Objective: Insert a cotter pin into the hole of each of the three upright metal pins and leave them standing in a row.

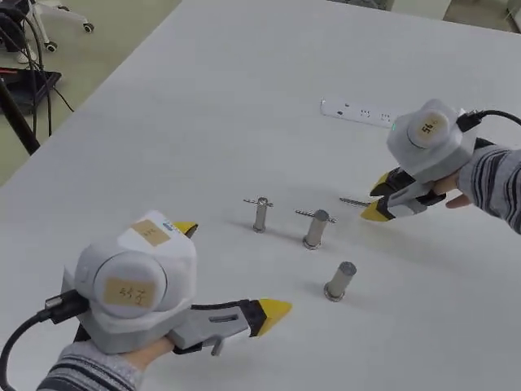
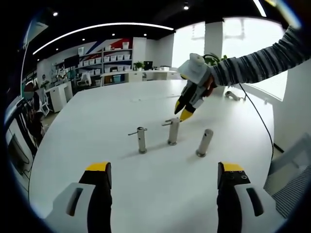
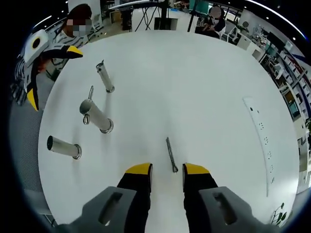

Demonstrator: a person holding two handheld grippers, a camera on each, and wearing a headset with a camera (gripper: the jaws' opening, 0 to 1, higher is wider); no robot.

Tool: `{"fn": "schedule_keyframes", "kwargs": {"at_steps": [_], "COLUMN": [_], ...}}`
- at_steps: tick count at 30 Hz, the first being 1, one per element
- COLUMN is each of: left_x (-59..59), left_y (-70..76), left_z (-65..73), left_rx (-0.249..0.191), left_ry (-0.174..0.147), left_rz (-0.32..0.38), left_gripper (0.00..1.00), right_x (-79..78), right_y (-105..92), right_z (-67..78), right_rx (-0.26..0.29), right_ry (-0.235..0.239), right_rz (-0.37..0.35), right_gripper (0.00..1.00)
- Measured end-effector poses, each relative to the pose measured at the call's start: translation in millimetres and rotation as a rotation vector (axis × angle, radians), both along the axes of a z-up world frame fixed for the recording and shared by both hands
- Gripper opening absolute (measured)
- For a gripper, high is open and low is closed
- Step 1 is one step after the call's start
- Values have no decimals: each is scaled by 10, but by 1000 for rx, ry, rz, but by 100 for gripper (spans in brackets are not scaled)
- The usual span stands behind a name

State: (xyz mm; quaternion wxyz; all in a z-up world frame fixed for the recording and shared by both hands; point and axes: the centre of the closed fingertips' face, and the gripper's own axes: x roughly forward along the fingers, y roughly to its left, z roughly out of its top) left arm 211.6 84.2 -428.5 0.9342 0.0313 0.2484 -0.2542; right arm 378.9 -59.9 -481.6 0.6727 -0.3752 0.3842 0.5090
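Cotter pin point(image 3: 170, 150) just ahead of right hand-held gripper point(image 3: 168, 168)

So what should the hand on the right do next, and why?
Probably ease the right gripper forward and close its fingers on the loose cotter pin lying on the table just ahead of them. Two metal pins already carry cotter pins; the third metal pin is bare.
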Motion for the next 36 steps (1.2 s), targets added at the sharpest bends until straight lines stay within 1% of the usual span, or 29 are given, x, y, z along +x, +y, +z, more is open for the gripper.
{"fn": "schedule_keyframes", "kwargs": {"at_steps": [3,5,8,12,16,17,25,28,30,33,36], "left_x": [-17,-22,-24,-25,-19,-19,-34,-36,-39,-45,-49], "left_y": [-17,-21,-16,-2,20,27,36,27,21,20,17], "left_z": [-6,-4,8,19,31,30,5,5,2,-6,-5], "left_rx": [0,-2,-9,-6,-5,-6,0,-7,-13,-11,-10], "left_ry": [0,-2,-7,-14,-22,-21,-14,-14,-10,-6,-3], "left_rz": [-4,-4,-1,-2,3,5,1,-1,-2,-6,-8], "left_gripper": [88,87,84,83,82,82,80,79,79,79,78], "right_x": [9,12,23,31,56,45,1,3,57,46,14], "right_y": [4,-6,-8,-22,-49,-36,-24,-21,-30,-28,-21], "right_z": [-30,-58,-75,-93,-109,-108,-118,-122,-140,-135,-130], "right_rx": [-12,-26,-38,-57,-80,-76,-102,-108,-114,-118,-107], "right_ry": [9,24,28,40,34,39,65,67,58,59,59], "right_rz": [9,13,21,38,51,63,108,111,107,96,92], "right_gripper": [19,17,14,12,8,7,2,0,0,0,0]}}
